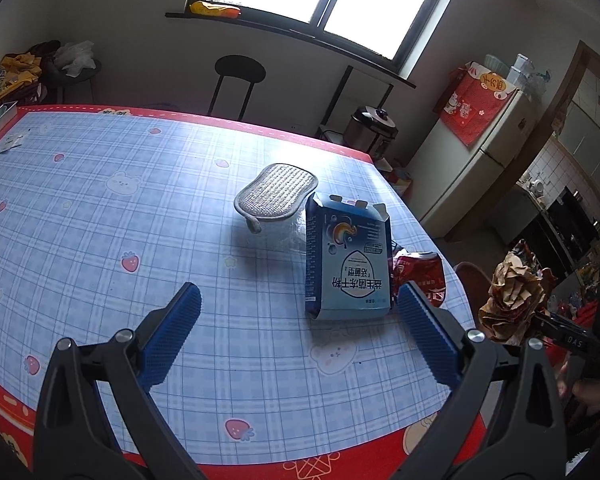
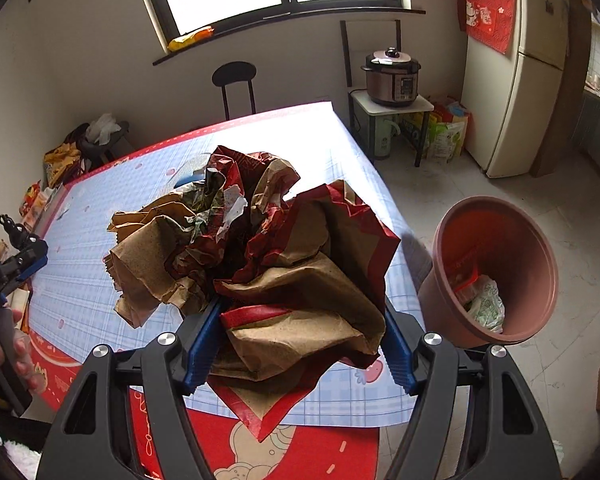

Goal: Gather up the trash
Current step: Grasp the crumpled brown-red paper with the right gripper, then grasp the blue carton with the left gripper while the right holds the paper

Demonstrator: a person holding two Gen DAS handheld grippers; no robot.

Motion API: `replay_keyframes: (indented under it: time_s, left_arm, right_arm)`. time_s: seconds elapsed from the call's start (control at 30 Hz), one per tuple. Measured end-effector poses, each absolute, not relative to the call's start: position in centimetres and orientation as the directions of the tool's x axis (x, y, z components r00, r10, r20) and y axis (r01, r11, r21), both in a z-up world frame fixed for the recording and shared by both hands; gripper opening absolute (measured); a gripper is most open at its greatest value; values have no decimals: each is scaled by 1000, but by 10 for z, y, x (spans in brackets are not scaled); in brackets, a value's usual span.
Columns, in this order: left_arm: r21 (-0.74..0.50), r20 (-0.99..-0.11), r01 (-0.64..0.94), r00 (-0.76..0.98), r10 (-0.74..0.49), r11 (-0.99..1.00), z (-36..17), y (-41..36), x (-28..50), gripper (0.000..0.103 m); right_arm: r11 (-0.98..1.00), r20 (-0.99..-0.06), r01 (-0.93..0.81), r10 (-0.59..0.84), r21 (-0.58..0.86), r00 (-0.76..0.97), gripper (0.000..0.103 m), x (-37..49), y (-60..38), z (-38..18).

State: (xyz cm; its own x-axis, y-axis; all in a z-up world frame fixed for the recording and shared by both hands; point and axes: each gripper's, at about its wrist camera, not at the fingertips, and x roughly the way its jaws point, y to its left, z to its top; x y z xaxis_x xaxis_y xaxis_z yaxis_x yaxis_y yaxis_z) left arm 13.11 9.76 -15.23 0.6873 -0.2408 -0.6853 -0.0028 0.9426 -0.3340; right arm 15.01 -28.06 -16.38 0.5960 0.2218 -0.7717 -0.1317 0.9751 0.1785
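The crumpled paper bag (image 2: 260,248) is filling the centre of the right wrist view, its long axis running from lower right to upper left, clamped between the pads of the right gripper (image 2: 300,344). A bin (image 2: 496,268) is sitting at the right, beside the counter (image 2: 80,280). The left gripper (image 1: 300,336) is hanging open over the counter, near the blue box (image 1: 346,256), which is lying lengthwise toward the window.

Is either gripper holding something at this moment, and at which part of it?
The right gripper holds the crumpled brown and red paper bag, clamped at its lower end, clear of the table. The left gripper is open and holds nothing.
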Motion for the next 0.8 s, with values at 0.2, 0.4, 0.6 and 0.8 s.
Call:
replay_keyframes:
  time_s: [0.2,0.4,0.6,0.8]
  left_arm:
    - [-397,-707,106,598,-377,912,-178,67,173,97]
    - [-514,-720,71,506,-475,855,-242,65,223,84]
    - [-582,-711,44,457,-534,812,-280,61,259,73]
    - [-651,-679,21,429,-595,759,-303,58,280,74]
  right_arm:
    - [983,-753,-88,180,161,632,69,143,-303,-145]
    - [990,-775,-23,122,137,621,69,137,-311,-150]
    - [991,-803,41,75,124,591,69,129,-321,-161]
    - [992,-801,87,21,90,598,69,118,-326,-159]
